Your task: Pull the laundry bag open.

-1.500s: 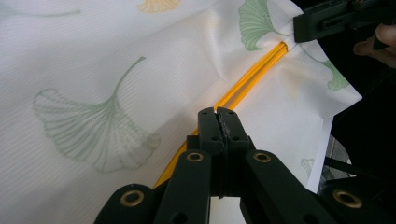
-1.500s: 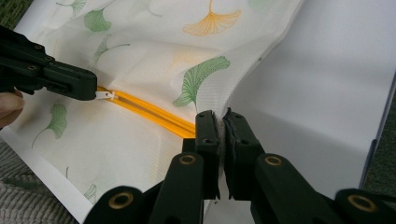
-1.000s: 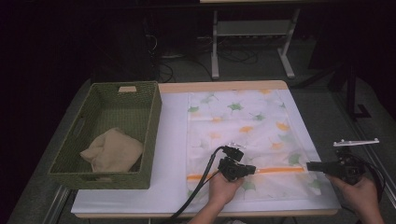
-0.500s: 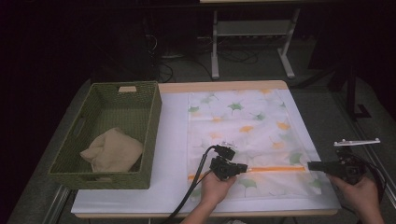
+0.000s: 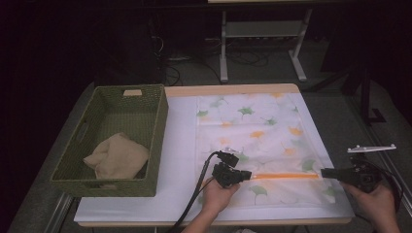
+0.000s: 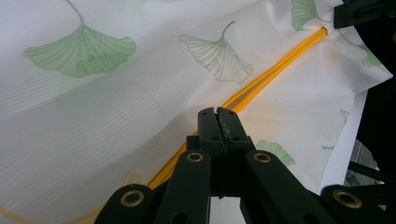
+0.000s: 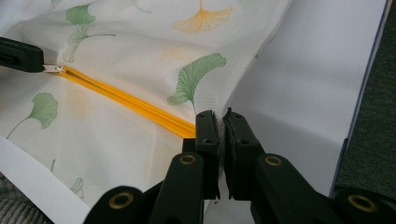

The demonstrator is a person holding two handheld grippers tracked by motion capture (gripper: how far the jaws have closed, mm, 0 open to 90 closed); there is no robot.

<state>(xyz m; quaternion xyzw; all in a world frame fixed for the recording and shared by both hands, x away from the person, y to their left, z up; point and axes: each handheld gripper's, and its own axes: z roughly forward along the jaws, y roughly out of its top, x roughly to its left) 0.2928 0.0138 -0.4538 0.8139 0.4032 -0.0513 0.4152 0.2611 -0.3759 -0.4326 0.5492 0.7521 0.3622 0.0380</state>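
Nearest me, my left gripper [image 5: 243, 174] has its jaws pinched tight together at the near end of the orange zipper [image 5: 286, 176]; in the right gripper view a small silver zipper pull [image 7: 55, 69] pokes out from its tip, so I read it as clamped on that pull. In the left gripper view its jaws [image 6: 218, 122] meet with no gap, right on the zipper line. My right gripper [image 5: 326, 173], at the table's right edge, is closed on the cloth at the other end of the zipper; in the right gripper view a thin fold of fabric sits between its jaws [image 7: 220, 123]. The zipper runs taut and level between the two grippers, partly open along its length. It belongs to a white cover printed with green and orange leaves [image 5: 252, 127], spread flat on a white sheet [image 5: 180, 145] over the table [image 5: 233, 90]. Further left sits a green woven basket [image 5: 156, 141] with a crumpled beige cloth [image 5: 116, 155] inside.
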